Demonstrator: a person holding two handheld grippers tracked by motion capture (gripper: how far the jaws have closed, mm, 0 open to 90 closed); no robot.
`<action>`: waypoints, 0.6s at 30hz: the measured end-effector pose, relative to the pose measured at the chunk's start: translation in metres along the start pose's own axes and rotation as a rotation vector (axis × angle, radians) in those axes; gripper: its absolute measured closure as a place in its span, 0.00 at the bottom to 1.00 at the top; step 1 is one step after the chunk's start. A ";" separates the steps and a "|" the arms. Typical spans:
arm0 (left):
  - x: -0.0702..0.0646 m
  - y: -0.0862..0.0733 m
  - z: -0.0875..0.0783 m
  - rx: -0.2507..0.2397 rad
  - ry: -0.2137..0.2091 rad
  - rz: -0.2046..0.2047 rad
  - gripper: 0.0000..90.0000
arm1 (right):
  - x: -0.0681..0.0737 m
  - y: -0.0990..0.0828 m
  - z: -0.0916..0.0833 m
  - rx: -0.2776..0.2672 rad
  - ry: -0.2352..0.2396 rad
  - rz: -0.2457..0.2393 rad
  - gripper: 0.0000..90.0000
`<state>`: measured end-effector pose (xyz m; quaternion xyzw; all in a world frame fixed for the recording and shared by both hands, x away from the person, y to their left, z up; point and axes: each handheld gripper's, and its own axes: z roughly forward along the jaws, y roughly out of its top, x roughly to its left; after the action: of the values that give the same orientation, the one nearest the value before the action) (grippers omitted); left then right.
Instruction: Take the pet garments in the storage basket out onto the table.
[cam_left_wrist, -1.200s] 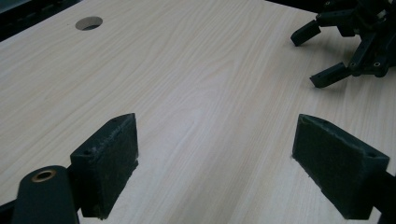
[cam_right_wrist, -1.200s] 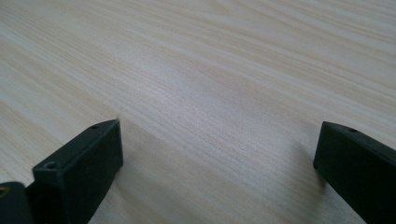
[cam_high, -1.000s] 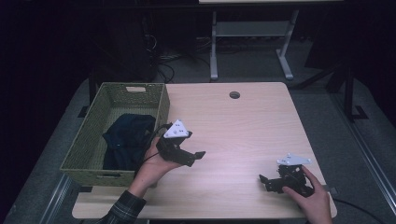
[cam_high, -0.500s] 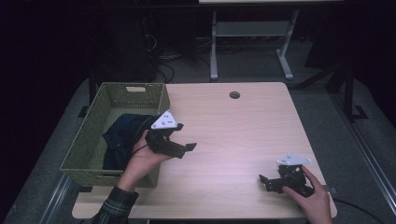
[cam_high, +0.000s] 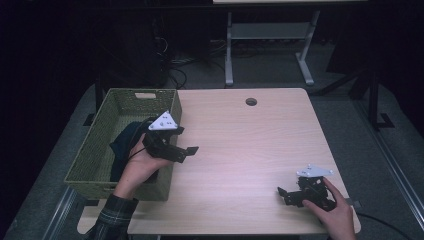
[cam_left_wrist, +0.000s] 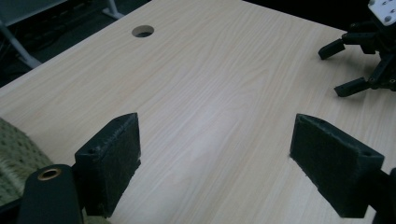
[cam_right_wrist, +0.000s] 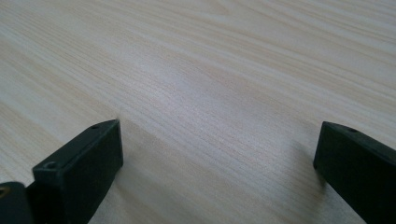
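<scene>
Lighting: dim room, dark surround; overhead light falls on the table (cam_high: 250, 145), with a soft pale sheen at mid-board. Shadows: faint, soft-edged. High view: grainy, mildly soft. Both gripper views: wood grain sharp, near jaws slightly blurred, mild stretching at the frame edges.

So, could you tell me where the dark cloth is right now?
In the high view, the dark cloth lies inside the green wicker basket at the table's left, beside the left gripper.
</scene>
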<state>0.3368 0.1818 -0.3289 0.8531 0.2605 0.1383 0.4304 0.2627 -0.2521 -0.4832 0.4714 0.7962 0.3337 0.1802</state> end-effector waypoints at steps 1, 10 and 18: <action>0.000 0.000 0.000 0.000 0.000 0.000 0.17 | 0.000 0.000 0.000 0.000 0.000 0.000 0.01; 0.015 0.000 -0.016 0.008 0.023 -0.007 0.21 | 0.000 0.000 0.000 0.000 0.000 0.000 0.01; 0.027 -0.003 -0.031 0.021 0.052 -0.012 0.22 | 0.000 0.000 0.000 0.000 0.000 0.000 0.01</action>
<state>0.3440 0.2193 -0.3123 0.8521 0.2782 0.1552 0.4152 0.2627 -0.2521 -0.4832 0.4713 0.7962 0.3337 0.1802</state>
